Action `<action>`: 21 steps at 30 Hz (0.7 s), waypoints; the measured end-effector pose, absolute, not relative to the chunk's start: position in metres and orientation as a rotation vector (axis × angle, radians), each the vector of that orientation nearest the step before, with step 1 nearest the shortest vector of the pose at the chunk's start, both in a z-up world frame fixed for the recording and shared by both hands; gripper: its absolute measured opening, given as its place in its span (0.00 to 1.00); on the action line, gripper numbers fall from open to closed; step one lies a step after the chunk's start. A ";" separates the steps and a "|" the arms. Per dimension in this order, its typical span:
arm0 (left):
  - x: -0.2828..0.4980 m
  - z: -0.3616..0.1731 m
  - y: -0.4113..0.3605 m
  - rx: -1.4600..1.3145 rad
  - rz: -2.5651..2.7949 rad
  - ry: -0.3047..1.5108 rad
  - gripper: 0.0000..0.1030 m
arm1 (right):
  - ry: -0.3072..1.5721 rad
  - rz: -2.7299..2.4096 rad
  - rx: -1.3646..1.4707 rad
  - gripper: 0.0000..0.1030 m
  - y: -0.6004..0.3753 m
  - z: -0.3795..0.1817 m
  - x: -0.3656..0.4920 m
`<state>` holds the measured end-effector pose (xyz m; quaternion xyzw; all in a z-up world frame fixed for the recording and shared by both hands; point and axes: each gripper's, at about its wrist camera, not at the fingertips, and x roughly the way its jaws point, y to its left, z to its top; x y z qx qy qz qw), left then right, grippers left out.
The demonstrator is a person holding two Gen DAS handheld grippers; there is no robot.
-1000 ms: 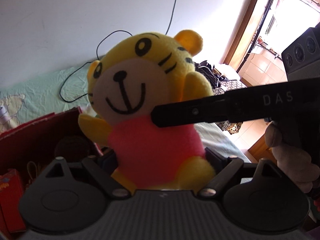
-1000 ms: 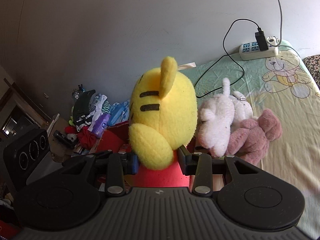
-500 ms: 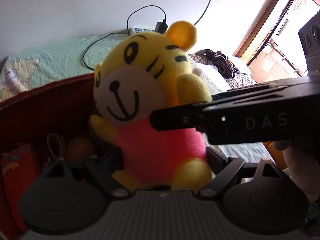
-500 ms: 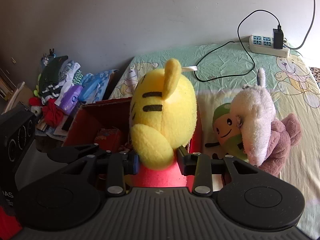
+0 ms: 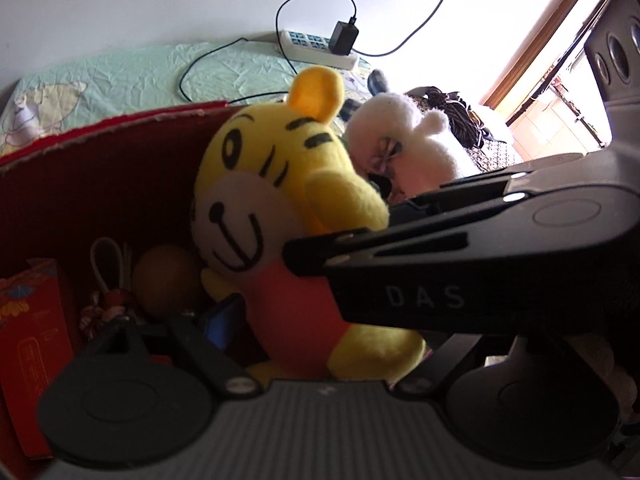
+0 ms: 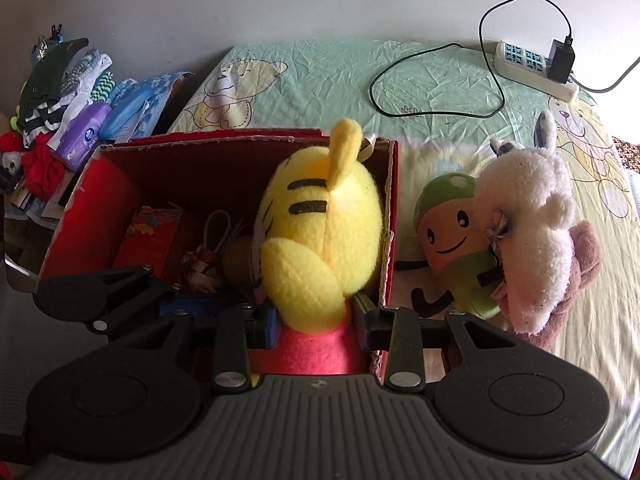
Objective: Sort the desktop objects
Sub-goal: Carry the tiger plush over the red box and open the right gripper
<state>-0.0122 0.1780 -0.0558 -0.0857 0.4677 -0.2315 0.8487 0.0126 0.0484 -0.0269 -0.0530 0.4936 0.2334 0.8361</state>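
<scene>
1. The right claw (image 6: 316, 326) pinches the yellow tiger toy (image 6: 320, 232) by its pink tummy, one pad on each side. The toy sticks straight out in front of this claw, head at the far end and feet near the claw.
2. The toy hangs inside the red box (image 6: 92, 204), close to the box wall on the claw's right side. Below it lie a red packet (image 6: 150, 236), a brown ball (image 6: 236, 256) and a little knotted charm (image 6: 202, 264).
3. The left claw (image 5: 320, 344) is opening wide. The tiger's feet sit between its fingers, and I think the pads no longer squeeze it, though the right claw hides one side. So I think the right claw alone will put the toy down.
4. Words I can read: "DAS" on the side of the right claw, seen from the left camera. The red packet has gold writing, too blurry to read.
5. To the right of the right claw, outside the box, lie a green smiling toy (image 6: 452, 240), a white fluffy toy (image 6: 528, 236) and a pink one (image 6: 580, 256) on the bear-print sheet (image 6: 320, 80).
</scene>
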 end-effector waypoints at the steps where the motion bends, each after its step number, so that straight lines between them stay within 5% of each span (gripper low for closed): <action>1: -0.011 -0.057 0.177 -0.182 -0.491 0.990 0.88 | 1.041 0.493 -0.108 0.36 0.047 -0.027 0.011; 13: -0.019 -0.054 0.170 -0.146 -0.490 0.971 0.86 | 0.889 0.501 -0.004 0.58 0.029 -0.005 -0.013; 16: -0.025 -0.047 0.171 -0.139 -0.485 0.944 0.86 | 0.813 0.484 -0.008 0.54 0.025 0.004 -0.018; 21: -0.025 -0.046 0.169 -0.144 -0.464 0.941 0.86 | 0.840 0.512 0.065 0.27 0.021 -0.005 -0.013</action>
